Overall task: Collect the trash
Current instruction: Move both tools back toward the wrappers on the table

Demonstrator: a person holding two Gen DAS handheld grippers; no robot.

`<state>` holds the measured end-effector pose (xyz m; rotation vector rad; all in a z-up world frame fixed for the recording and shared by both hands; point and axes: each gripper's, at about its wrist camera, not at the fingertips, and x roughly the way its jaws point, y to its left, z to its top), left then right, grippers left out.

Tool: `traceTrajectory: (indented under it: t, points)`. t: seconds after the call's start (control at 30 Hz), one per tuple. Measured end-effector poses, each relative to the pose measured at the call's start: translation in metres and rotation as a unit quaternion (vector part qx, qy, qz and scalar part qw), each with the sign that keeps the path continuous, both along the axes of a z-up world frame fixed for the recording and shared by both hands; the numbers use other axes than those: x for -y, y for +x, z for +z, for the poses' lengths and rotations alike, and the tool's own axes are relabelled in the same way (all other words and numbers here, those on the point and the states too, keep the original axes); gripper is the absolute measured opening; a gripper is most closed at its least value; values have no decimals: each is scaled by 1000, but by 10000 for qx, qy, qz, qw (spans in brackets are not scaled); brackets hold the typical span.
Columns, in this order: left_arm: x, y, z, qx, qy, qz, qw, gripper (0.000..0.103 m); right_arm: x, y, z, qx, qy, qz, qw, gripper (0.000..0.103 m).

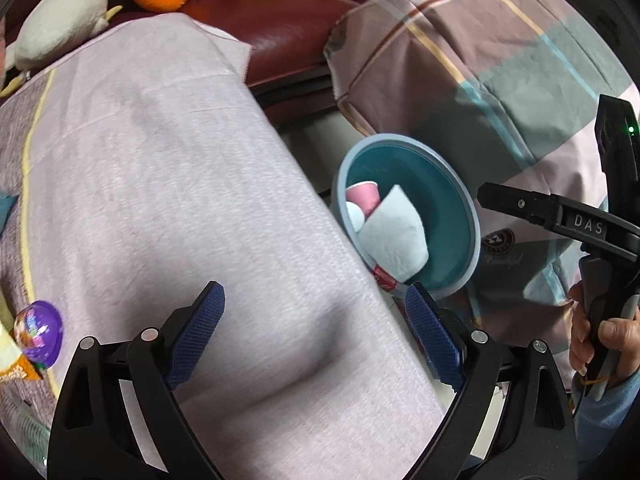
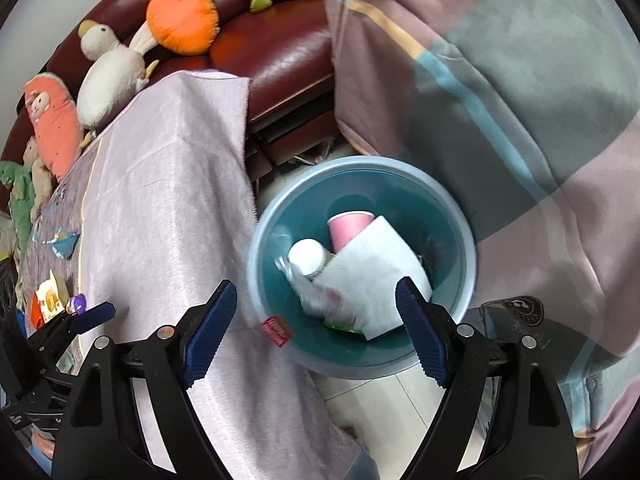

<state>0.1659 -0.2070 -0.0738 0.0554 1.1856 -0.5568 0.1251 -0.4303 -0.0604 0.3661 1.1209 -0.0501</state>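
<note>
With both your right gripper [image 2: 316, 332] and left gripper [image 1: 316, 336] wide open and empty, the bin [image 2: 460, 208] already holds trash, so reach next for the wrappers [image 2: 48, 300] on the table [image 2: 160, 200].

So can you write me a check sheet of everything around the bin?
Surface: table under a pale cloth, bare in the middle.
Job's things: teal bin on the floor, holding a pink cup, white paper, a white bottle and wrappers. A red wrapper shows at the bin's rim. Purple wrapper and snack packets lie on the table's edge.
Clutter: plush toys on the sofa.
Grippers: left gripper open, empty; right gripper open, empty, over the bin.
Cables: nothing seen.
Surroundings: plaid blanket, tiled floor.
</note>
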Motion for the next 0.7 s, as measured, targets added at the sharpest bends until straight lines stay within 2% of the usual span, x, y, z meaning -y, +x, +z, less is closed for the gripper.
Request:
traceTrajectory:
  t: [0.43,0.7]
  points:
    - [-87,-11,20,191,-160,663,9975,92,-75,0,25,64,-168,561,9983,78]
    - [-165,-33,32,462,38,1022,9937,92,-137,0,41,115,-271,1040,9941,78]
